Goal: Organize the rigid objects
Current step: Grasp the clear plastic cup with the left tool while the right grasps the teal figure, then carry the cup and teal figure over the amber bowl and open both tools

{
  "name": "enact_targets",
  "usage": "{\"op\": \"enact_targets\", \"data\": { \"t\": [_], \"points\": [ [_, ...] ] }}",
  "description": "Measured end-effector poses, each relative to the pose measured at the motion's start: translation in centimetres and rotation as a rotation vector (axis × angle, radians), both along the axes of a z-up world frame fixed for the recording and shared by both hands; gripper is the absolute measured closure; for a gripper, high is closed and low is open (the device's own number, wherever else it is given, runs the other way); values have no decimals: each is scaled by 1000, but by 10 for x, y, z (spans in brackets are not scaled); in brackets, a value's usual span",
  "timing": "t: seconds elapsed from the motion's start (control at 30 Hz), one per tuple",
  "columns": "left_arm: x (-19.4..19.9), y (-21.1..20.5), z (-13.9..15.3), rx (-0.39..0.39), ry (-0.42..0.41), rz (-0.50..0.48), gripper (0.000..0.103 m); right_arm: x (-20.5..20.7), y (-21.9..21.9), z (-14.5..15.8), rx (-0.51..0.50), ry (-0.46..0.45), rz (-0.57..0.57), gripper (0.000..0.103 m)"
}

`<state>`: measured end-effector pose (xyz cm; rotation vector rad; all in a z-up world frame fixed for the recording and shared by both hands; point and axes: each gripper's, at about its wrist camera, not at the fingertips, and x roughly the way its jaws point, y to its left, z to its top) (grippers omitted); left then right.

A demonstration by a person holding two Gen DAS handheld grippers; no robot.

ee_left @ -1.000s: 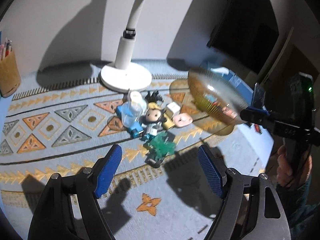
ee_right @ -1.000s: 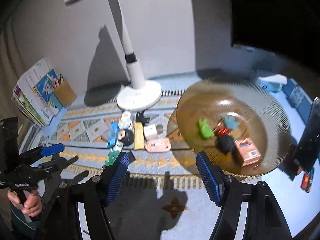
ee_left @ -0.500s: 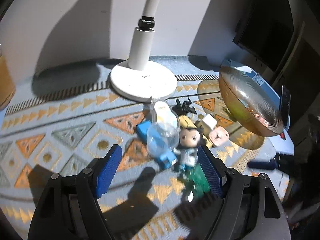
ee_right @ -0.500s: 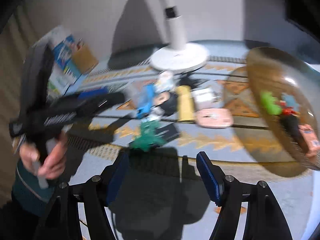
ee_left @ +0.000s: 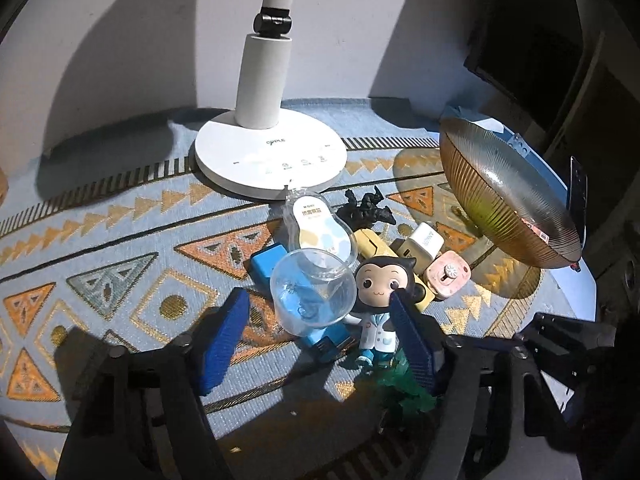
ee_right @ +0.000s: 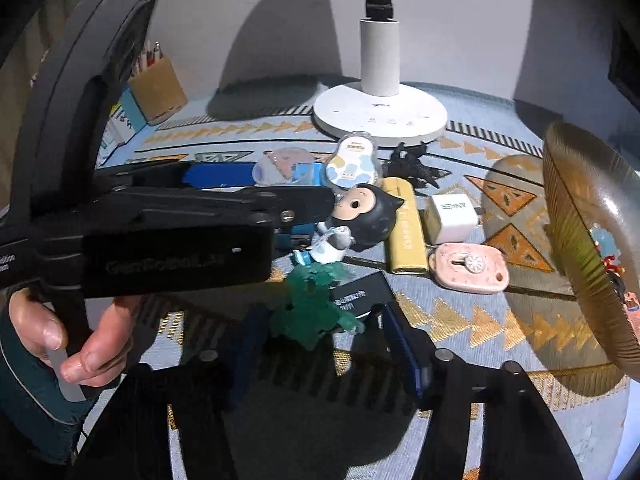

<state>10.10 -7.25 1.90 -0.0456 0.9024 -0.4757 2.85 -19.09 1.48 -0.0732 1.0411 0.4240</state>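
Note:
A pile of small things lies on the patterned mat. In the left wrist view my left gripper straddles a clear plastic cup, a blue box and a big-headed figurine. Its jaws are closing; the left pad stands apart from the cup. In the right wrist view my right gripper is closing around a green toy lying on a black card, and the pads are not pressing on it. An amber glass bowl with small items stands at the right.
A white lamp base stands behind the pile. A yellow bar, a white charger, a pink piece and a black figure lie near the bowl. A pencil holder stands far left. A hand grips the left tool.
Both grippers have come down and closer to the pile. The right view swung left onto the green toy. Both pairs of jaws stand narrower than before.

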Motion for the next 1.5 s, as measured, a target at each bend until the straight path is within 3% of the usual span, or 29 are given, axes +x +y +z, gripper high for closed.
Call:
{"op": "enact_targets", "data": {
  "t": [0.07, 0.17, 0.2, 0.4, 0.63, 0.87, 1.1, 1.13, 1.17, 1.23, 1.5],
  "points": [
    [2, -2, -3, -8, 11, 0, 43, 1, 1, -2, 3, 4, 0, 47],
    [3, -1, -4, -26, 12, -5, 65, 0, 2, -4, 12, -6, 5, 54],
    [3, -2, -3, -22, 9, -4, 68, -1, 3, -3, 10, -16, 9, 54],
    [-12, 6, 12, -26, -43, 21, 68, -9, -3, 8, 18, -57, -6, 58],
    [-57, 25, 47, -53, -119, 54, 68, -29, -47, 41, 58, -126, -78, 58],
    [-91, 34, 28, -87, -68, 95, 69, -49, -87, 7, 137, 6, -124, 58],
    [-95, 34, 9, -121, -42, 103, 69, -67, -94, -9, 134, 41, -105, 56],
    [-96, 33, 7, -123, -42, 99, 68, -68, -95, -10, 137, 51, -105, 50],
    [-96, 32, 4, -126, -36, 94, 68, -69, -96, -11, 132, 51, -110, 36],
    [-95, 30, -3, -122, -14, 91, 68, -73, -99, -9, 117, 30, -127, 26],
    [-98, 22, -2, -82, -44, 75, 68, -74, -87, -13, 90, 14, -154, 26]
  ]
}}
